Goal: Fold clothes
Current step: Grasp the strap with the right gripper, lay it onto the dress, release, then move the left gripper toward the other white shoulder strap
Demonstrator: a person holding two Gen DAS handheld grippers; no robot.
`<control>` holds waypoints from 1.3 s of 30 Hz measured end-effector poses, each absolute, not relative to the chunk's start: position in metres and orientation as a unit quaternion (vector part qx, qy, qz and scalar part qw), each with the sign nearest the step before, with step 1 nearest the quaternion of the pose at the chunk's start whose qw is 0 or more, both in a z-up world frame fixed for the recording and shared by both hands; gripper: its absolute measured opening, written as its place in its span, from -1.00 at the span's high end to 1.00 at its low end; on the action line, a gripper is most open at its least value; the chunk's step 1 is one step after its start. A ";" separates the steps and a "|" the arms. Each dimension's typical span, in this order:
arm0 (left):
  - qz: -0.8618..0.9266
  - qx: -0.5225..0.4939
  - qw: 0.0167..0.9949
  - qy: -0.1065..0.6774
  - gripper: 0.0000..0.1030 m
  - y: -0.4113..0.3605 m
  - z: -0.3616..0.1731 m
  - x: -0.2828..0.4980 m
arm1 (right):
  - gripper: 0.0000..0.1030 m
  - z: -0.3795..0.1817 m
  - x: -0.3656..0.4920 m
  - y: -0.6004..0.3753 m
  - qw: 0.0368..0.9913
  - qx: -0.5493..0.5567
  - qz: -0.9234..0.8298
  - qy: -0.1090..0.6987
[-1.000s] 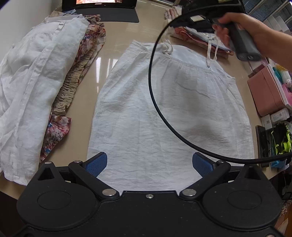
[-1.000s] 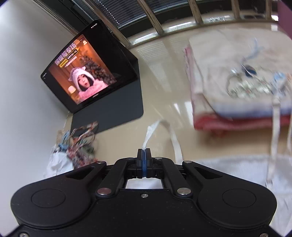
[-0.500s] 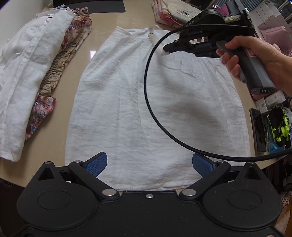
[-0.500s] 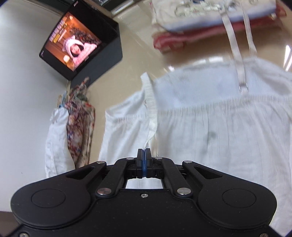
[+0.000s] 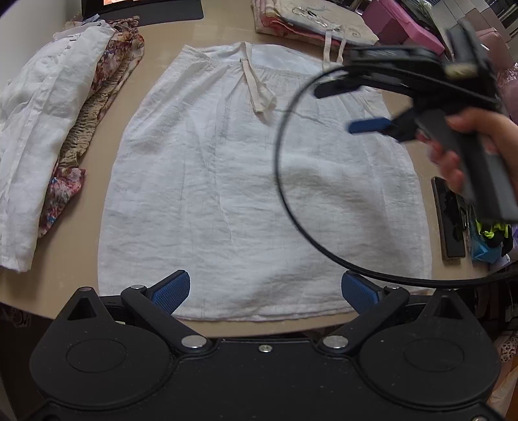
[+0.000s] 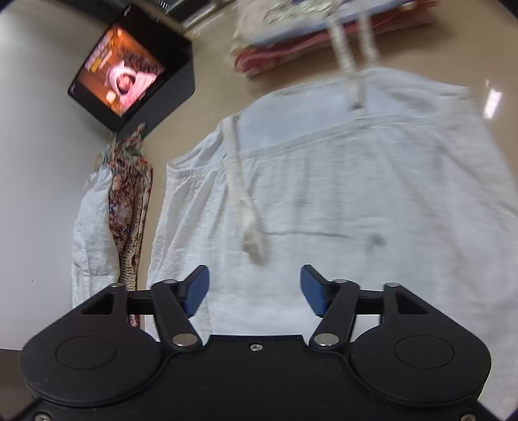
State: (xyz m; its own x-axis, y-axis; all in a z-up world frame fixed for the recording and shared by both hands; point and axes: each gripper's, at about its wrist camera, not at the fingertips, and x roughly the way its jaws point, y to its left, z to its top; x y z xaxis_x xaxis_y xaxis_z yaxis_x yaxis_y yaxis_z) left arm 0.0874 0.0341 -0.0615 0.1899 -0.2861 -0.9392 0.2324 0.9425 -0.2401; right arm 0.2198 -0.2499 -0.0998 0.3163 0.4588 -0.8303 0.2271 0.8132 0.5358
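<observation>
White dress [image 5: 259,181] flat mid-table [image 5: 74,275], hem at near edge, straps far; long axis near-to-far. Left gripper [image 5: 264,291] spread wide over hem, empty. Right gripper [image 6: 254,286] released, above bodice near loose strap [image 6: 241,194]. Unfolded pile [image 5: 48,129] left, folded stack [image 5: 310,19] far, phone [image 5: 448,220] right.
</observation>
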 end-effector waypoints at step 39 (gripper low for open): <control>-0.424 0.338 0.626 0.561 -1.00 -0.163 -0.078 0.182 | -0.99 -0.039 -0.064 -0.428 0.803 0.302 -0.194 0.475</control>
